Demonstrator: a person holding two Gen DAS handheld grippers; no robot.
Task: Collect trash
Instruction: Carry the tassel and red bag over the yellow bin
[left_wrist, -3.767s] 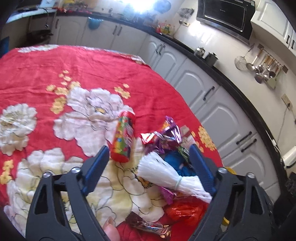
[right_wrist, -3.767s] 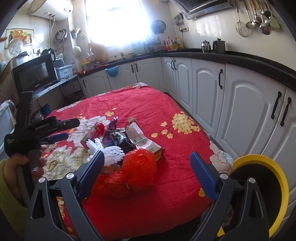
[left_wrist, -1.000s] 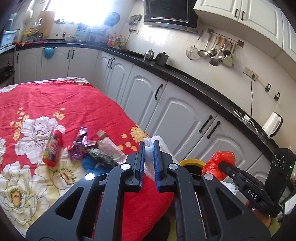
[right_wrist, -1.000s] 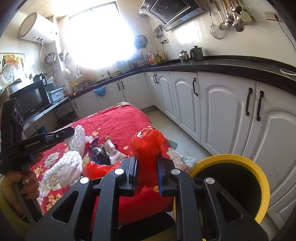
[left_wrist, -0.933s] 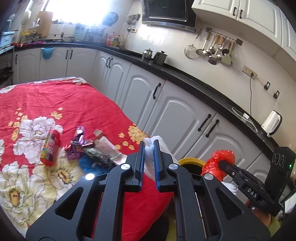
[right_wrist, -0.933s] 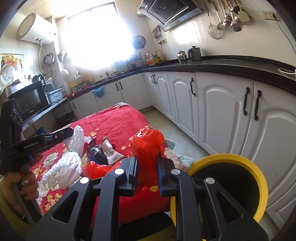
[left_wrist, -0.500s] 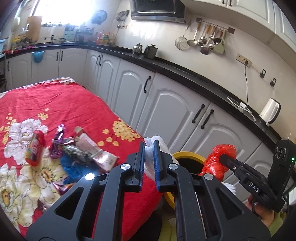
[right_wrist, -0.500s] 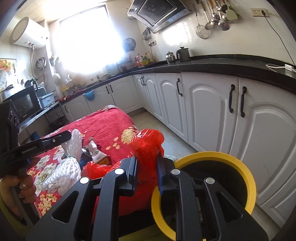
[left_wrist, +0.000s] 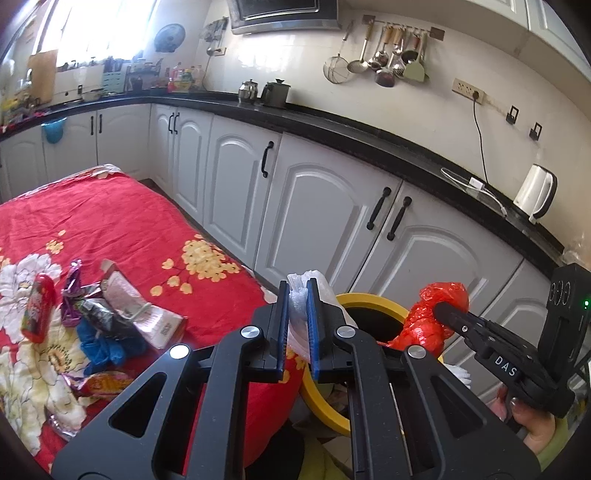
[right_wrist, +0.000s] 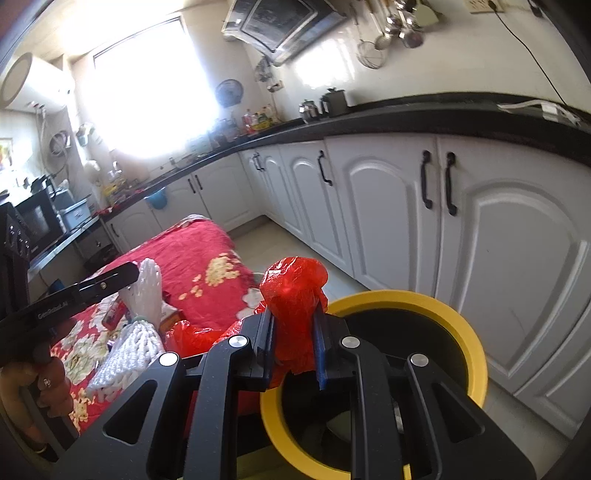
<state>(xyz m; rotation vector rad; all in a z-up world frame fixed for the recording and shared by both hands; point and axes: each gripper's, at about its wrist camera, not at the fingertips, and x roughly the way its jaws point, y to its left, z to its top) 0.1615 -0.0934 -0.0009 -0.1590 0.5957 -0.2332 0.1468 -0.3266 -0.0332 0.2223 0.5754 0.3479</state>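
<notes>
Right wrist view shows the right tool (right_wrist: 293, 339) pinching a crumpled red plastic bag (right_wrist: 295, 295), its jaws pressed against the bag's bunched neck, with the load held over the near rim of the yellow trash bin (right_wrist: 469, 332). The bag looks light, soft and slippery; a thin film like that can slide out of a loose squeeze, so the gathered, thicker wad between the jaws is the sensible place to hold. A loose red tail hangs to the left and could snag the rim on release.

The left tool (left_wrist: 297, 321) is pressed together on a white foam net sleeve (right_wrist: 142, 314), clamped near its flared end above a green band, while the longer body dangles below. Foam netting is very light, springy and compressible, so it should not crush, though it may cling to the pads when the jaws spread. From the left wrist view the sleeve sits just beside the bin's rim rather than clearly over the opening; the fisheye makes that hard to settle.

More litter waits on the bench under the red floral cloth (left_wrist: 110, 221): a red snack tube (left_wrist: 37, 314), foil wrappers (left_wrist: 92, 310), a torn paper carton (left_wrist: 147, 314) and something blue and crumpled (left_wrist: 103, 347). Foil wrappers are best pinched at a folded edge.
</notes>
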